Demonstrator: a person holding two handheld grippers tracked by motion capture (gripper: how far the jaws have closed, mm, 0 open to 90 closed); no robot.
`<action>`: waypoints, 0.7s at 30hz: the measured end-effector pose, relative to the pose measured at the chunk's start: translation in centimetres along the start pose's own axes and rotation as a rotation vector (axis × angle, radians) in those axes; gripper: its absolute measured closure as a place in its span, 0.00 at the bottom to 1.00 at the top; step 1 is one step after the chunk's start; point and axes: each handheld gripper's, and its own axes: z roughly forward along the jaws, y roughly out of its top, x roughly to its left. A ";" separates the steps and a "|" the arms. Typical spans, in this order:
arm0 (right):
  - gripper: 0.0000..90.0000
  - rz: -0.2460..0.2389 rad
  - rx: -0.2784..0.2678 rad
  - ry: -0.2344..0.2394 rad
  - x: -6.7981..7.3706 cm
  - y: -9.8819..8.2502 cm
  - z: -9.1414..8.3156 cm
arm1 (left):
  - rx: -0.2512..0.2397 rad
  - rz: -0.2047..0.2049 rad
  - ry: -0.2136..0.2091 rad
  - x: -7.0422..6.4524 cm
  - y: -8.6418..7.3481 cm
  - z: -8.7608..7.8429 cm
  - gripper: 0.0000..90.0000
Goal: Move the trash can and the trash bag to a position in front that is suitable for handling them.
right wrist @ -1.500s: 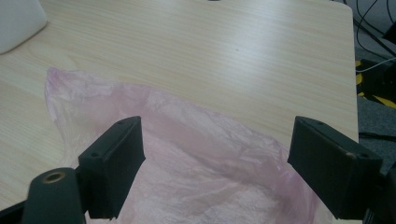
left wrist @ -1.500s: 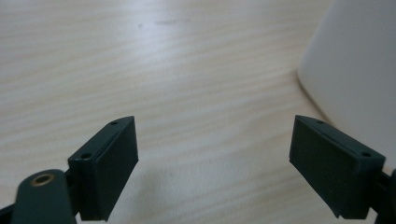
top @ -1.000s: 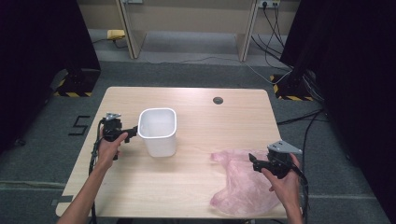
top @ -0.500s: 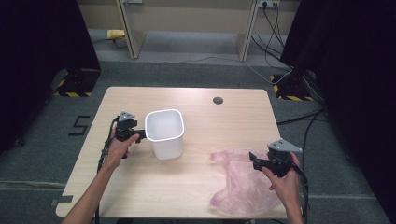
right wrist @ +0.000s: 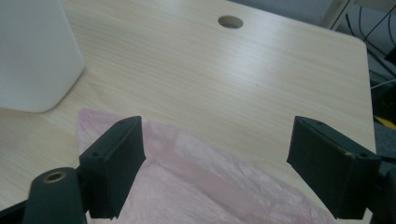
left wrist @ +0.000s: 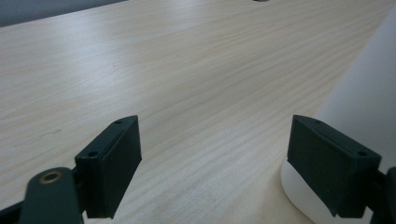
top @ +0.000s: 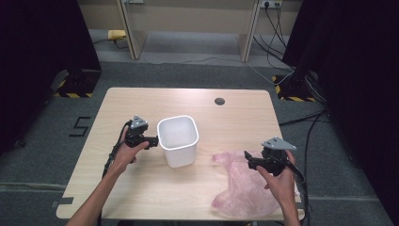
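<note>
A white bin [top: 178, 141] stands upright near the middle of the wooden table [top: 141, 188], with the left gripper [top: 151, 140] just beside its left wall, jaws wide after opening a little further, nothing between them. The right gripper [top: 248, 159], also spread wide and empty, hovers over a flat pink plastic bag [top: 237, 188] near the table's right front corner

light: even, overhead | shadows: soft | surroundings: dark | close jaws: slightly blurred
</note>
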 end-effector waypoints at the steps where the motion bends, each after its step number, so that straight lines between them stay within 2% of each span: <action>1: 0.21 -0.011 -0.004 -0.005 0.4 0.4 -0.1 | -0.010 -0.014 -0.002 0.0 0.0 0.1 0.19; 4: 0.22 -0.050 -0.008 -0.041 1.9 2.1 -0.1 | -0.014 -0.021 -0.001 -0.4 0.2 0.1 0.21; 6: 0.22 -0.098 -0.001 -0.072 3.5 3.5 -0.2 | -0.015 -0.016 0.004 -0.5 0.3 0.1 0.22; 8: 0.23 -0.129 -0.015 -0.082 4.9 4.6 -0.2 | -0.012 -0.022 0.004 -0.6 0.3 0.1 0.22; 10: 0.24 -0.118 -0.029 -0.075 6.0 5.4 0.1 | -0.010 -0.027 0.002 -0.7 0.2 0.1 0.22; 12: 0.26 -0.084 -0.031 -0.046 7.0 5.8 1.1 | -0.015 -0.036 0.007 -0.7 0.1 0.0 0.21; 13: 0.26 -0.069 -0.030 -0.048 7.4 5.9 1.8 | -0.018 -0.044 0.006 -0.7 0.0 -0.1 0.21; 15: 0.25 -0.040 -0.036 -0.049 7.9 6.0 3.2 | -0.019 -0.062 0.004 -0.7 -0.3 -0.1 0.21; 17: 0.25 0.024 -0.049 -0.012 8.3 5.9 4.5 | -0.012 -0.077 -0.003 -0.7 -0.5 -0.1 0.21; 21: 0.25 0.070 -0.060 0.024 8.9 5.9 6.2 | 0.001 -0.066 -0.006 -0.8 -0.6 -0.1 0.21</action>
